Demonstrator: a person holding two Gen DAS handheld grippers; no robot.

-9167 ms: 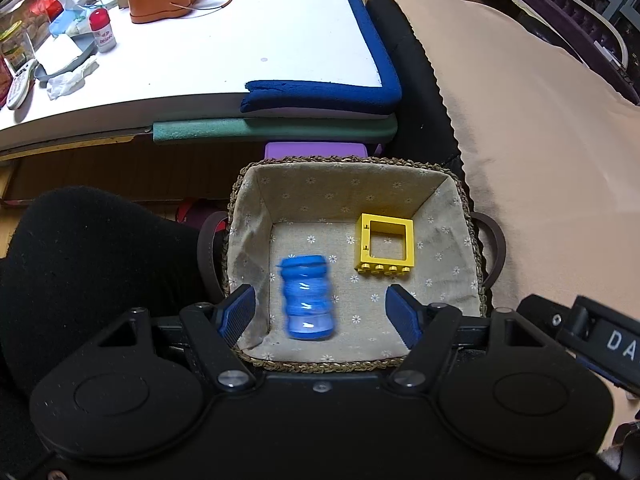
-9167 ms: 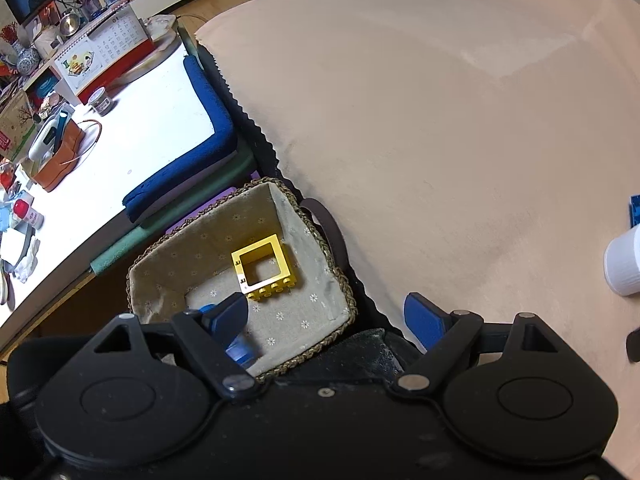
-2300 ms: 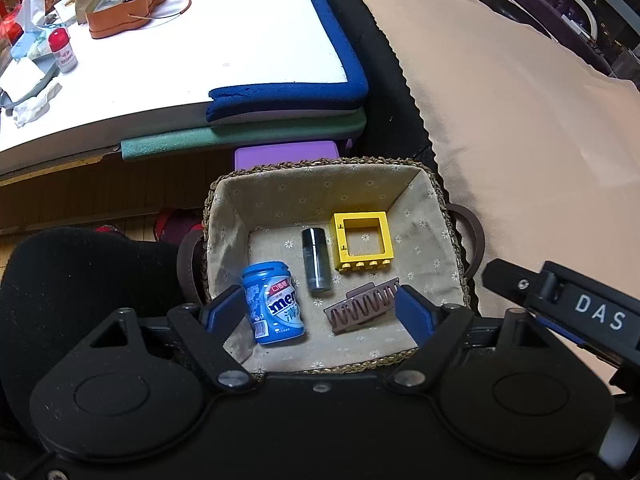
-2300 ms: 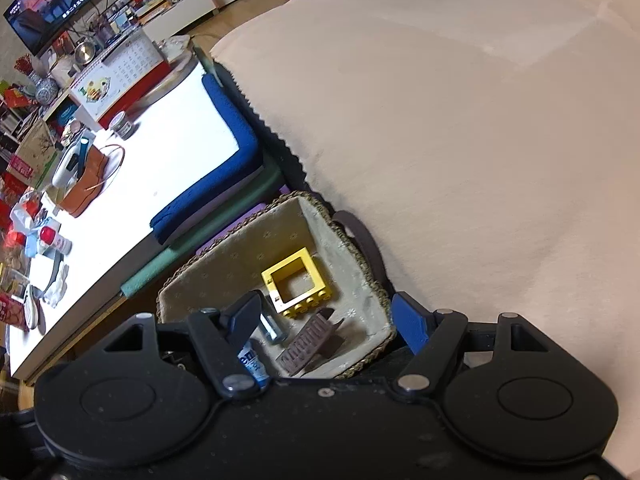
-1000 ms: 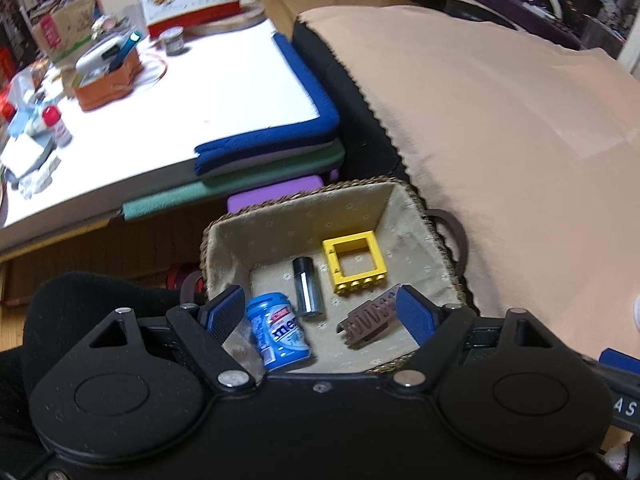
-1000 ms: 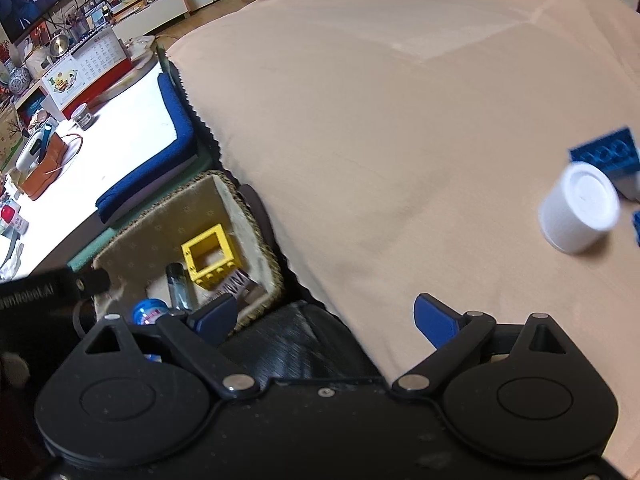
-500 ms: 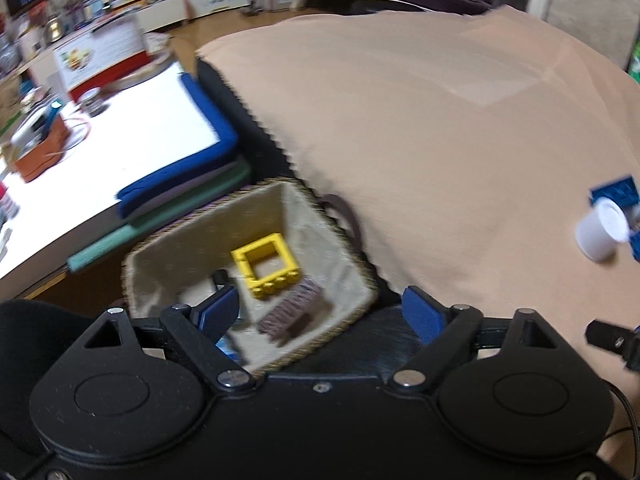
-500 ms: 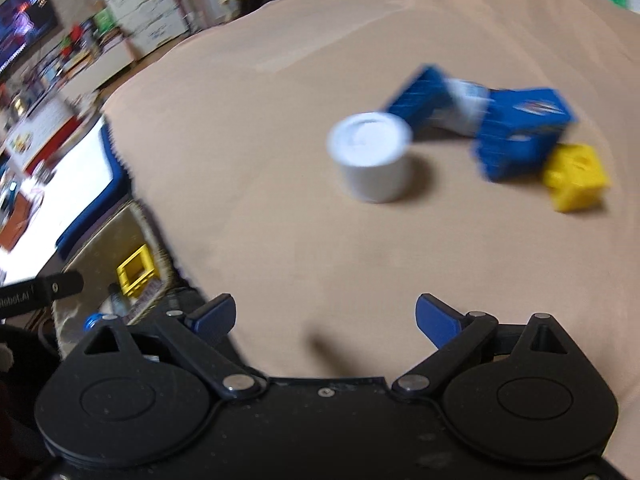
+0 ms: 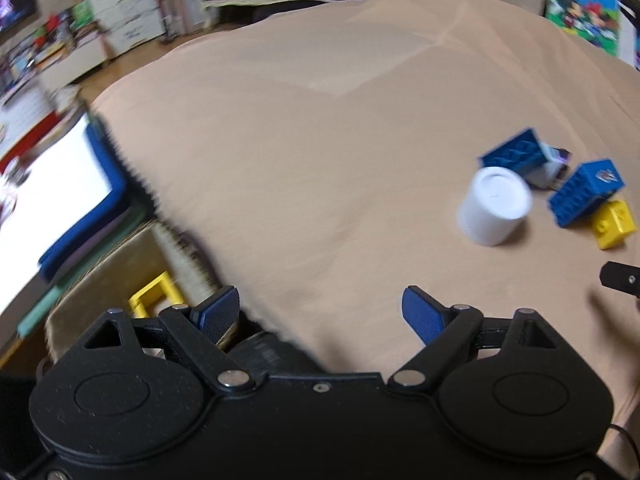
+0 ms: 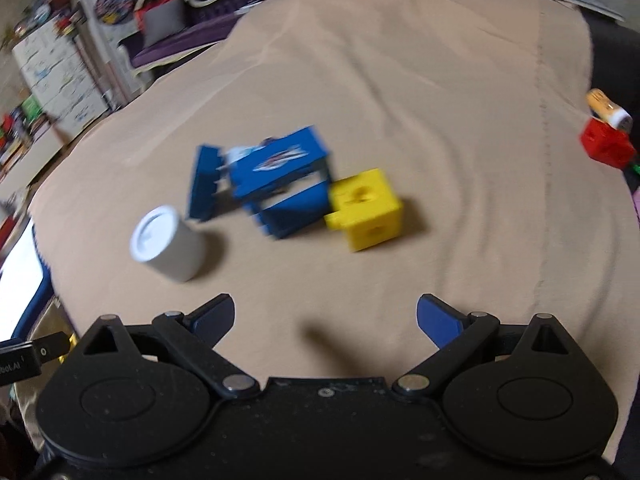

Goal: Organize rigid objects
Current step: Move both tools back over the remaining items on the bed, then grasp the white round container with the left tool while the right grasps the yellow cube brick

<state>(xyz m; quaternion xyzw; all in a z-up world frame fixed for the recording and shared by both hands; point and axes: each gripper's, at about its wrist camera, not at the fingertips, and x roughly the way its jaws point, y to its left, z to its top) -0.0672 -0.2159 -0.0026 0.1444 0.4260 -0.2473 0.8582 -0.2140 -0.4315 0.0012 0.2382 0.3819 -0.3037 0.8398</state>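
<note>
Both hand-held grippers, left gripper point(image 9: 320, 308) and right gripper point(image 10: 325, 318), have swung off the woven fabric-lined basket point(image 9: 72, 300), jaws wide and empty, toward the white cylindrical plastic tub point(image 10: 168, 244) and blue bricks point(image 10: 276, 176) waiting on the beige sheet point(image 10: 400, 80).

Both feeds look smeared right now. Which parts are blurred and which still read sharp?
Left wrist view: the wicker basket and room edge streak; the white cylindrical container is soft. Right wrist view: the blue toy bricks smear most, the yellow cube block less. Both black tongs bodies stay crisp.
</note>
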